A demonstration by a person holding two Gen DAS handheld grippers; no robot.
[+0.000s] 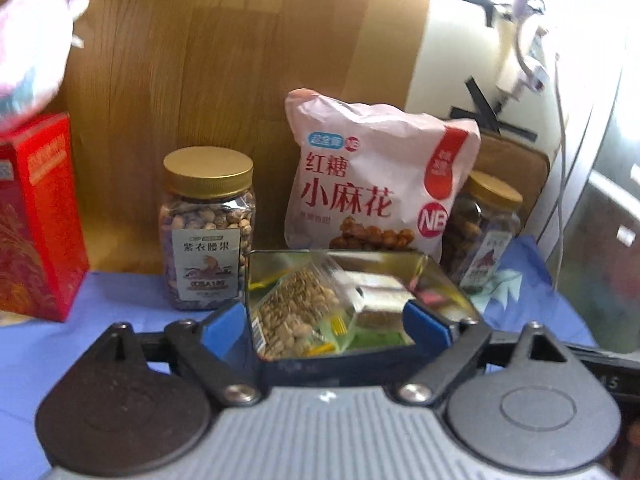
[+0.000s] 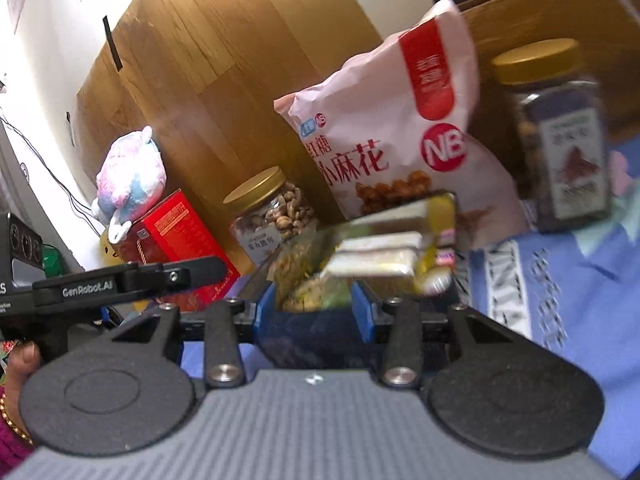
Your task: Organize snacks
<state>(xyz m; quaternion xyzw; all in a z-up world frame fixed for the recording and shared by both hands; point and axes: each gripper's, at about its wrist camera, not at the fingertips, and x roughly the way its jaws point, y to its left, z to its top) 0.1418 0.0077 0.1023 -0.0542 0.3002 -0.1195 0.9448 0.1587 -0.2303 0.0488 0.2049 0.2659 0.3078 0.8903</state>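
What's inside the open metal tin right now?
The tin holds a clear packet of seeds, a pale wrapped bar and green wrappers. Whatever lies beneath them is covered.

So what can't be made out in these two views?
- Tin, left wrist view: its near wall is hidden behind the left tongs, so the grip is unclear.
- Dark jar, left wrist view: half hidden by the snack bag.
- Right wrist view: motion blur smears that jar's label and the tin's contents.
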